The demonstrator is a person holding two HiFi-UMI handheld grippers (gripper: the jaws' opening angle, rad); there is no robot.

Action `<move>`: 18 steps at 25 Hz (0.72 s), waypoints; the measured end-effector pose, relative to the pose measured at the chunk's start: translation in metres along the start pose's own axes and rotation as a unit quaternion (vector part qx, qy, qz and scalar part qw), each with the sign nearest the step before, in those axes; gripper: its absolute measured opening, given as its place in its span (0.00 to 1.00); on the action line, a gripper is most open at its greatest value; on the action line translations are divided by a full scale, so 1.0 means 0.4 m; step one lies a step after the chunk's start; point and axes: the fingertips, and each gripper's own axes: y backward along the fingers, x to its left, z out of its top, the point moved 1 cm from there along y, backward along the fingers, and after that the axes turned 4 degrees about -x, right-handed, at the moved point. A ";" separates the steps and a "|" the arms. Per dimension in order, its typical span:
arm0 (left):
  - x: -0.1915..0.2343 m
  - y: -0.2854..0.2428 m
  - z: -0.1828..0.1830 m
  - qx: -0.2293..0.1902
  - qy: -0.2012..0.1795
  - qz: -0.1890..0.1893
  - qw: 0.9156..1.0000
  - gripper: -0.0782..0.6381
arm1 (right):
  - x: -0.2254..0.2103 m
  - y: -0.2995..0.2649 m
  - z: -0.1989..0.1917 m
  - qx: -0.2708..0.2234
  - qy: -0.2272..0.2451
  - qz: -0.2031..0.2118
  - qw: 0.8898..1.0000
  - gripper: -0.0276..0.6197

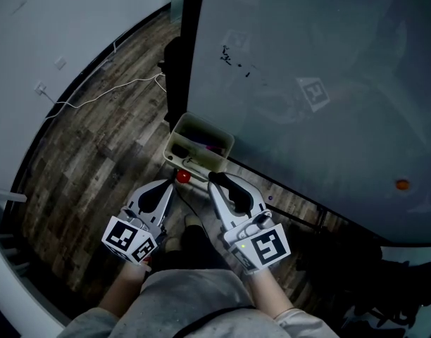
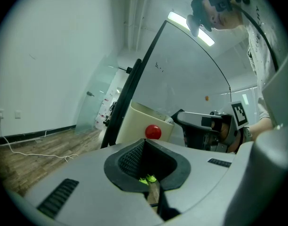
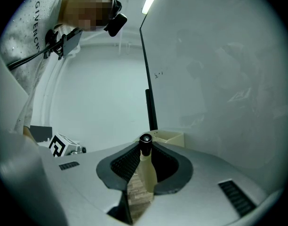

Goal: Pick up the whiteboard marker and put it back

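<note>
Your right tongs (image 3: pixel 144 147) pinch the marker (image 3: pixel 146 171), cap forward, long axis along them | tray (image 1: pixel 175 148) just beyond, frame centre in head view, nearest this hand | your left tongs (image 2: pixel 143 144) pressed together, empty.

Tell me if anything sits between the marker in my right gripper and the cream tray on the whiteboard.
Nothing visible does. The right gripper holds the marker just short of the cream tray. The red ball sits by the tray's near edge, left of that path, beside the left gripper.
</note>
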 end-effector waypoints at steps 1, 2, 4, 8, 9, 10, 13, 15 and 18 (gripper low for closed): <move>0.000 0.002 0.000 0.000 0.000 0.001 1.000 0.13 | -0.001 0.001 -0.002 0.000 -0.002 -0.001 1.000 0.17; 0.000 0.004 0.000 0.000 0.000 0.001 1.000 0.13 | -0.001 0.002 -0.004 0.000 -0.003 -0.001 1.000 0.17; 0.000 0.008 -0.001 0.002 0.000 0.002 1.000 0.13 | 0.000 0.003 -0.005 0.000 -0.004 -0.002 1.000 0.17; -0.001 0.012 -0.002 0.003 0.000 0.002 1.000 0.13 | -0.004 0.008 -0.017 0.009 -0.005 -0.008 1.000 0.17; -0.002 0.011 -0.002 0.003 0.000 0.001 1.000 0.13 | -0.003 0.007 -0.014 0.004 -0.008 -0.007 1.000 0.17; -0.004 0.011 -0.003 0.003 0.000 0.000 1.000 0.13 | -0.001 0.007 -0.010 0.000 -0.010 -0.006 1.000 0.17; -0.009 0.011 -0.004 0.003 0.000 -0.003 1.000 0.13 | -0.003 0.013 -0.016 0.004 -0.010 -0.010 1.000 0.17; -0.010 0.012 -0.004 0.003 0.000 -0.004 1.000 0.13 | -0.003 0.015 -0.017 0.002 -0.012 -0.011 1.000 0.17; -0.011 0.013 -0.006 0.004 -0.001 -0.005 1.000 0.13 | -0.010 0.026 -0.035 0.021 -0.007 -0.018 1.000 0.17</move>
